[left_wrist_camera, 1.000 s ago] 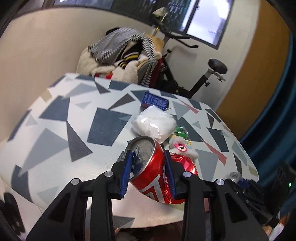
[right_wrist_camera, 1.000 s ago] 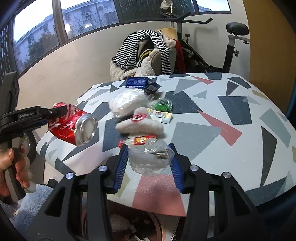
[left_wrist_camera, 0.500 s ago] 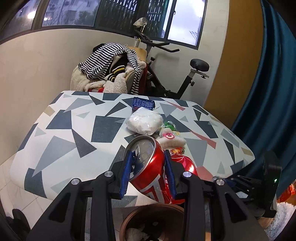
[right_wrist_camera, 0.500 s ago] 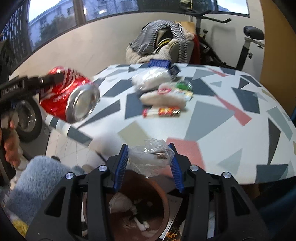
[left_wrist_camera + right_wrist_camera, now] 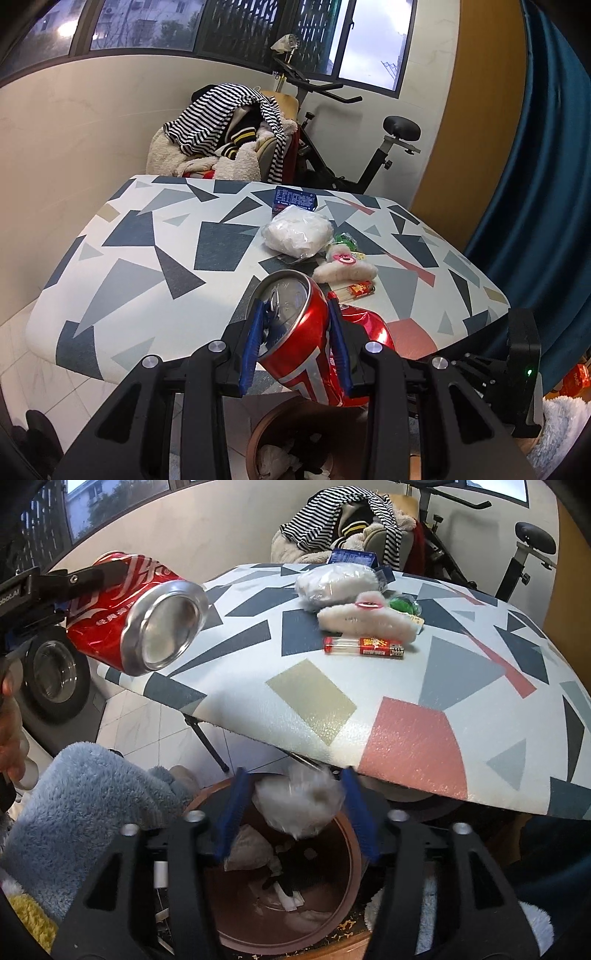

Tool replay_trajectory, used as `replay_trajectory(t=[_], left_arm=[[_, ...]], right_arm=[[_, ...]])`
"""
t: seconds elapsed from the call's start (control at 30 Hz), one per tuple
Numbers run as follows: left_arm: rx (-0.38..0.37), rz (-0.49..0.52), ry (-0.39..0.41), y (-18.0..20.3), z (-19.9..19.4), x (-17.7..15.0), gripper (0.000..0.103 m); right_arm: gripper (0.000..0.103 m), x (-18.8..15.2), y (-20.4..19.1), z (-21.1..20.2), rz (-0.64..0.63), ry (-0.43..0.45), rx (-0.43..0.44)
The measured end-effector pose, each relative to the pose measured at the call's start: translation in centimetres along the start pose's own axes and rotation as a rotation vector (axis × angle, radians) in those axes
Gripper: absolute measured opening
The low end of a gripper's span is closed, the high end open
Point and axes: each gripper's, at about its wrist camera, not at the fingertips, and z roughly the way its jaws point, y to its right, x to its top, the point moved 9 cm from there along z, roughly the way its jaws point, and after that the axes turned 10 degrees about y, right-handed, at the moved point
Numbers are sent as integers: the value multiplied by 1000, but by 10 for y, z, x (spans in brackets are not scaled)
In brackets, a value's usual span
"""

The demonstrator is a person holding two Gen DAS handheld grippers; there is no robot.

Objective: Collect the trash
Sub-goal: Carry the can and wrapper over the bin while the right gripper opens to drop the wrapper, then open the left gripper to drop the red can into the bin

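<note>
Your left gripper (image 5: 293, 341) is clamping the dented red can (image 5: 295, 332) between its jaws, holding it in the air beside the bench (image 5: 147, 258), not yet over the brown bin (image 5: 347, 901). Release there and the can is likely dropping to the floor or glancing off the rim. Your right gripper (image 5: 297, 821) is hanging above the bin with jaws parted around the blurred plastic bag (image 5: 299, 805); I cannot tell whether the pads are touching it. Light plastic may be drifting wide. More litter is lying on the bench, including a lighter (image 5: 364, 647).
</note>
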Motion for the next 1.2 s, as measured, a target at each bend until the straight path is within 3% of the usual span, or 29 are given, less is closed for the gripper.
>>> replay_trajectory(t=[0.5,1.2], left_arm=[[-29,67,-17,30,-13,-29,34],[-99,115,-181,79,17,-103,34]], right_arm=[[91,44,47,-42,73,197,-125],[97,61,68,-70,89,253,-163]])
